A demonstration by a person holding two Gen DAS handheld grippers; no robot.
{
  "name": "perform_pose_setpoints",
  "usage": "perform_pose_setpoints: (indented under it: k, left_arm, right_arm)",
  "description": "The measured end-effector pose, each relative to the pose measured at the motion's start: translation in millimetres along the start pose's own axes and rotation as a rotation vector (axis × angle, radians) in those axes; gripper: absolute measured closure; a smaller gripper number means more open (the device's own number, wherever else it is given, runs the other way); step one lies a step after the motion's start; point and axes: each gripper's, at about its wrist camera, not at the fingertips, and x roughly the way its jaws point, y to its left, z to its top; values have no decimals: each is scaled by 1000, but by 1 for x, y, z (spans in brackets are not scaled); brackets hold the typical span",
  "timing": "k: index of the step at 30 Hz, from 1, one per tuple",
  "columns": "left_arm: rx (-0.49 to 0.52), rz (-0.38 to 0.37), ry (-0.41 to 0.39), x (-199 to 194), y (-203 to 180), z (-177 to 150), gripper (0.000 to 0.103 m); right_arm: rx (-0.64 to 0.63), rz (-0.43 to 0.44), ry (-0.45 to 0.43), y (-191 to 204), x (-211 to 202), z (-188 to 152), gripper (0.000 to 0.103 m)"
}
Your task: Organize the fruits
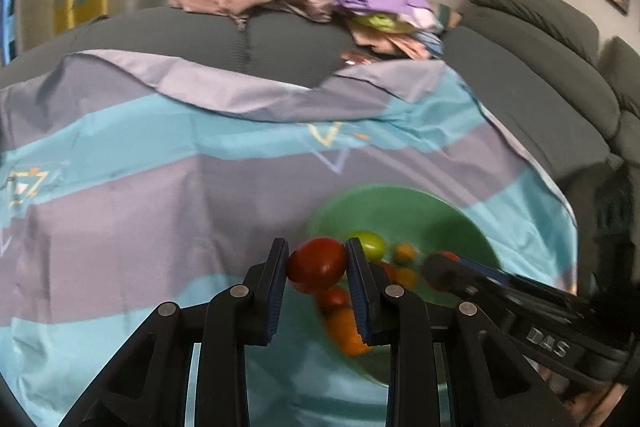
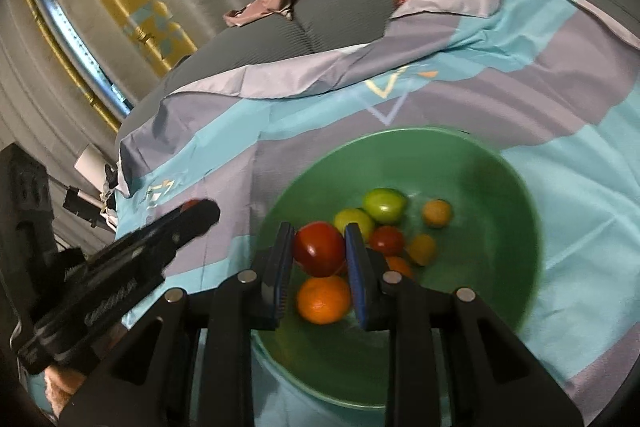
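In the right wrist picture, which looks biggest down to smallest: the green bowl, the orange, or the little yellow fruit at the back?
1. Green bowl, by far the largest.
2. Orange.
3. Little yellow fruit, though it sits farther from the camera, so its real size is less sure.

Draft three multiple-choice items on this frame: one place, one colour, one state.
1. The green bowl sits on: A) a striped cloth B) bare floor C) a shelf.
2. The left claw grips a round fruit coloured: A) green B) red C) orange.
3. The right claw is: A) wide open, empty B) out of view C) shut on a red fruit.
Key: 1 A, cloth lies all round the bowl; 2 B, red shows between the pads; 3 C, both pads press its sides.
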Motion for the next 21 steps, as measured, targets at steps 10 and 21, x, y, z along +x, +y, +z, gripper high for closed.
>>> perform_pose_setpoints:
  k: [10,21]
  left_arm:
    - [46,-43,25,9,-38,-8,59]
    - [12,9,-19,-15,-32,-8,25]
  right_arm:
    - [57,-89,-7,-26,-9,0,59]
    - [55,-129,-81,-24,-31,3,37]
